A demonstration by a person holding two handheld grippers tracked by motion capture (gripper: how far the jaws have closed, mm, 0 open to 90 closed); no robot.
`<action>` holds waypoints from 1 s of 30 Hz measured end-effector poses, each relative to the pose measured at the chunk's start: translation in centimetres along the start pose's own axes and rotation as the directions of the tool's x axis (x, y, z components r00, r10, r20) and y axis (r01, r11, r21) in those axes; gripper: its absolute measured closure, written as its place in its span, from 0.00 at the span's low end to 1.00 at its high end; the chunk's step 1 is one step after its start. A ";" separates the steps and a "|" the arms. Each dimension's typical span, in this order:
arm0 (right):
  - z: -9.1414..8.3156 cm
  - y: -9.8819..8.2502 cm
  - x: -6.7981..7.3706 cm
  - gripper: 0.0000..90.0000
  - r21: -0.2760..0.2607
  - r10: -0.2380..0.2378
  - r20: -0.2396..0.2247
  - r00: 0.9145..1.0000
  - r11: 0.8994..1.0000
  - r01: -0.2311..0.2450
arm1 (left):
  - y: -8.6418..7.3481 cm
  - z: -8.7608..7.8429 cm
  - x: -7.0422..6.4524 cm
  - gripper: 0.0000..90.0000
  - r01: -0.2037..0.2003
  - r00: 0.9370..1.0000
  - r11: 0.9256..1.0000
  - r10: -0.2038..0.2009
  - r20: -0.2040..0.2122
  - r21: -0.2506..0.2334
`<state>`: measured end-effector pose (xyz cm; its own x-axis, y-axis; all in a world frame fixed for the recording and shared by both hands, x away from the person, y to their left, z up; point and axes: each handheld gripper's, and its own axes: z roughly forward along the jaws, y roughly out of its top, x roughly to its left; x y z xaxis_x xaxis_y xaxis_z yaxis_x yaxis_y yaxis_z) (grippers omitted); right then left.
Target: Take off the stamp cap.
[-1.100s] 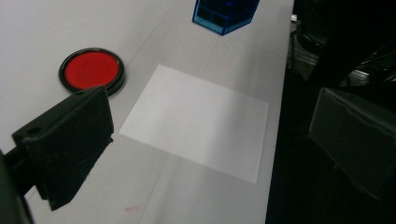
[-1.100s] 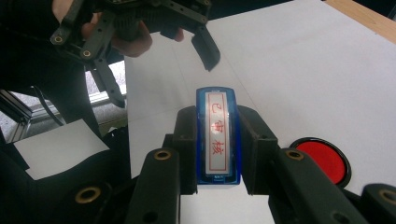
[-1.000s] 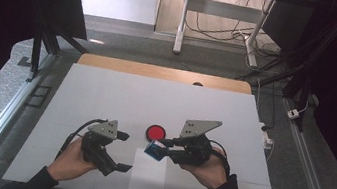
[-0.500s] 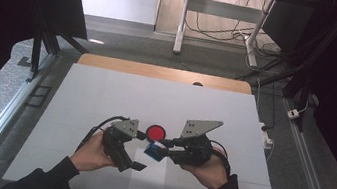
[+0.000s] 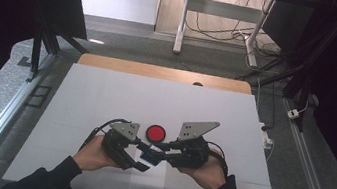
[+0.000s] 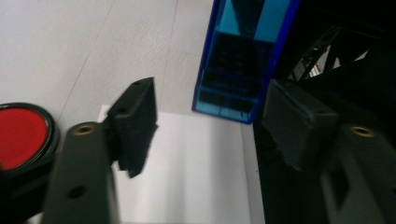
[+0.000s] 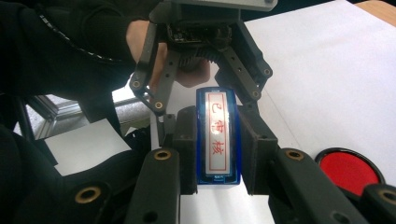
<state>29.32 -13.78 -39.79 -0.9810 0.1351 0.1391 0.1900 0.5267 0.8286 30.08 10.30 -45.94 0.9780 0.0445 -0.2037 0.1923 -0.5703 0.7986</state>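
White table (image 5: 105, 95), stamp handover beside a red ink pad (image 5: 155, 133)
Right gripper (image 5: 164, 150) clamps the rigid, slick blue stamp (image 7: 218, 135); left gripper (image 6: 205, 121), at nine o'clock, has just been closing, stamp ahead unpinched; grip its flat sides

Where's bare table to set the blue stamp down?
Free: the white table beyond the red ink pad up to the wooden edge, and both side strips. Crowded: the near middle, where the left gripper, right gripper, blue stamp and paper sheet bunch.
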 end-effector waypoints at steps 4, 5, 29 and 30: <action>0.0 0.0 0.1 0.79 -0.001 -0.003 -0.008 1.000 1.000 0.003 | 0.0 0.0 -0.1 0.53 0.010 1.000 1.000 -0.010 0.014 -0.008; -0.1 0.1 0.1 0.79 -0.002 -0.004 -0.007 1.000 1.000 0.004 | 0.0 0.0 -0.1 0.55 0.009 1.000 1.000 -0.009 0.022 -0.014; -0.5 0.2 0.0 0.79 -0.029 0.003 -0.048 0.999 1.000 -0.004 | -0.6 -0.2 0.2 0.76 0.037 0.992 0.992 -0.022 0.126 -0.117; -0.6 0.2 0.0 0.79 -0.035 0.009 -0.052 0.999 0.999 -0.011 | -0.6 -0.2 0.2 0.76 0.053 0.990 0.991 -0.037 0.137 -0.119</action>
<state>29.34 -14.16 -39.31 -0.9800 0.0957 0.1745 0.1989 0.4953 0.8456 30.21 10.81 -46.33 0.9501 -0.0472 -0.3084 0.2523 -0.4657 0.8482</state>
